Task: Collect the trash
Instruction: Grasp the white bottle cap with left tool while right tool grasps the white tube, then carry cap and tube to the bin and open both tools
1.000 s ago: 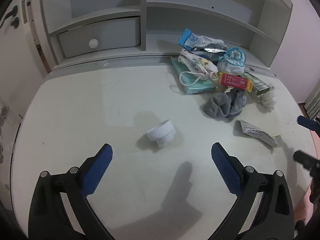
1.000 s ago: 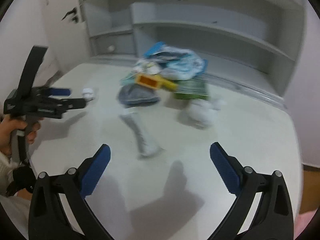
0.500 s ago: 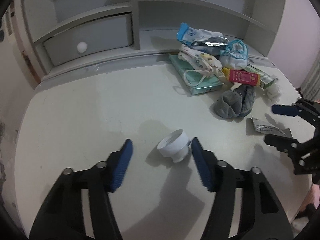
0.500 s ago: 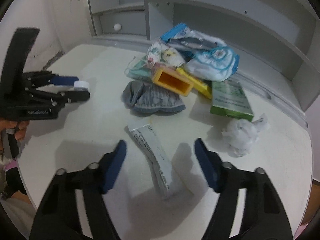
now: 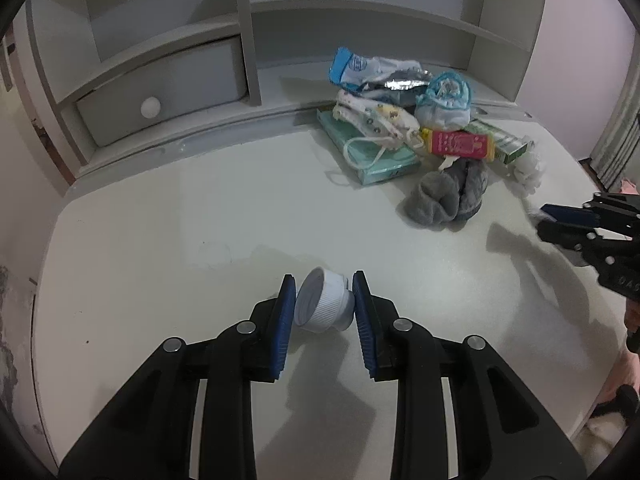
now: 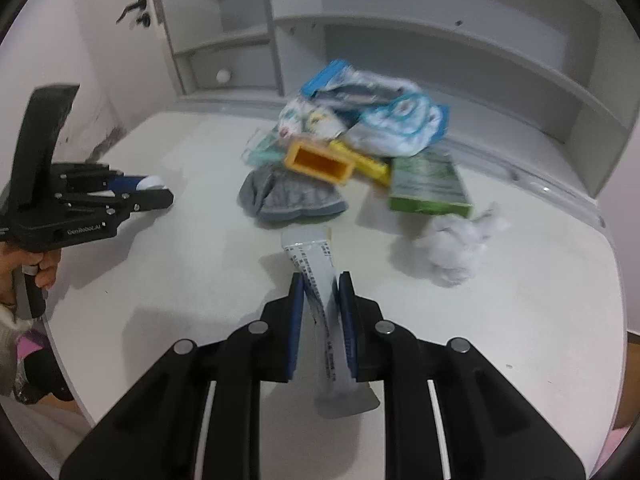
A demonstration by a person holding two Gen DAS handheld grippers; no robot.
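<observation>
My left gripper (image 5: 323, 284) is shut on a white ribbed bottle cap (image 5: 322, 305) low over the white desk (image 5: 160, 240). My right gripper (image 6: 321, 282) is shut on a flat white sachet wrapper (image 6: 320, 304) that lies on the desk. The left gripper also shows at the left of the right wrist view (image 6: 132, 196), and the right gripper at the right edge of the left wrist view (image 5: 560, 220). A crumpled white tissue (image 6: 456, 248) lies right of the wrapper.
A pile at the back holds a grey sock (image 5: 448, 196), a teal box (image 5: 372, 156), a red and yellow carton (image 5: 460, 144), a green box (image 6: 428, 184), face masks (image 5: 376, 116) and blue packets (image 5: 360, 68). Shelves and a drawer (image 5: 160, 96) stand behind.
Both grippers went from wide open to shut: the left closed on the bottle cap, the right moved forward and closed on the wrapper.
</observation>
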